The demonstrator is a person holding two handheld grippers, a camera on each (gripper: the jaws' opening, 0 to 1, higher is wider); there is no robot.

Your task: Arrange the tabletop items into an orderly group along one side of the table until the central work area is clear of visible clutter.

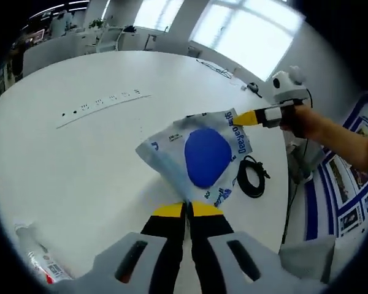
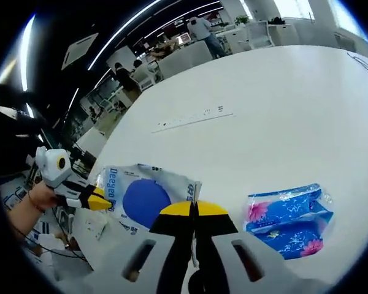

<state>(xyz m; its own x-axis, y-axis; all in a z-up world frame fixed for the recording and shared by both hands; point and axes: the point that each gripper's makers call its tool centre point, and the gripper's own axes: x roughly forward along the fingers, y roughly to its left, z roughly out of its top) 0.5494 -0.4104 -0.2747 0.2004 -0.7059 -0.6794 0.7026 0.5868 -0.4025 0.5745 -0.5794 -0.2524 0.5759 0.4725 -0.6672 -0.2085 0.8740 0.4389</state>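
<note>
Left tongs (image 1: 187, 209) | right tongs (image 2: 192, 208) | both pinch crinkly plastic bag (image 1: 199, 156)

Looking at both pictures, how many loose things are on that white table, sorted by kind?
Bags held up between the tools: 1, the white bag with a blue disc
Blue tissue packs: 1
Coiled black cables: 1
Tubes with red print: 1
Total: 4
Both tools, left tool and right tool, pinch the bag.

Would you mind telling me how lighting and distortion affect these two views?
Left gripper view: windows blow out white behind the table, whose edge curves from fisheye. Right gripper view: the left side falls dark, ceiling lights streak, yet the blue tissue pack stays sharp.
</note>
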